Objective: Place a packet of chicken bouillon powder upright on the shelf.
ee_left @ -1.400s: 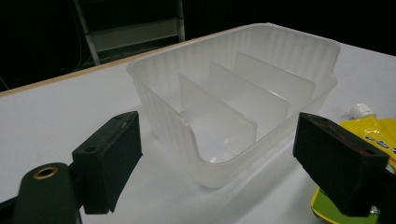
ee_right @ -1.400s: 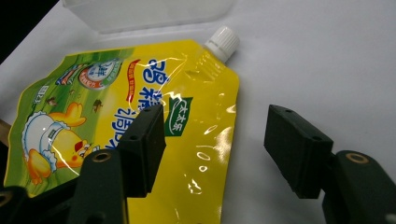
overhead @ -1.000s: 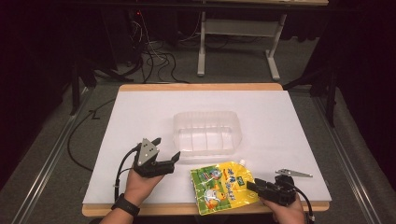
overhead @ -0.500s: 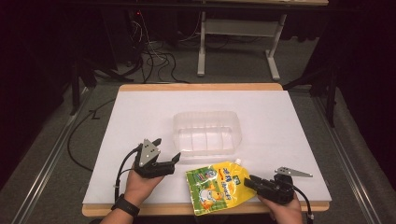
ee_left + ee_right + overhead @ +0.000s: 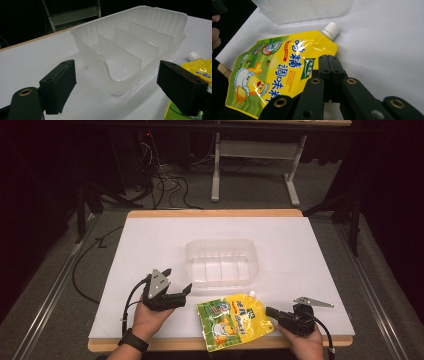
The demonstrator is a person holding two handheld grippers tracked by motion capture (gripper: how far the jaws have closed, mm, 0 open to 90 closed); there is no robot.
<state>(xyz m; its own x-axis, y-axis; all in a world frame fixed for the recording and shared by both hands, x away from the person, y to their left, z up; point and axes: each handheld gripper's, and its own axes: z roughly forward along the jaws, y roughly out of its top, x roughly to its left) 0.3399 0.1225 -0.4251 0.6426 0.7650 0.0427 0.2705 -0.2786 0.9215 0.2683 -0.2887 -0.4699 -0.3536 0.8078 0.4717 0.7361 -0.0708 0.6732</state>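
One yellow spout pouch (image 5: pixel 235 319), one clear divided bin (image 5: pixel 222 262).
Your right gripper (image 5: pixel 328 60) has just closed, apparently pinching the pouch's edge just in front of the bin; white cap, cartoon duck print. Your left gripper (image 5: pixel 117 82) stands apart, empty.

The flat spouted pouch (image 5: pixel 279 72) just left of the black right claw (image 5: pixel 328 63) is yellow and green, with a white cap, blue lettering and a cartoon duck. Between the black left claw's (image 5: pixel 115 87) jaws stands a frosted translucent plastic bin (image 5: pixel 140 45) on the white, wood-edged surface (image 5: pixel 150 245).
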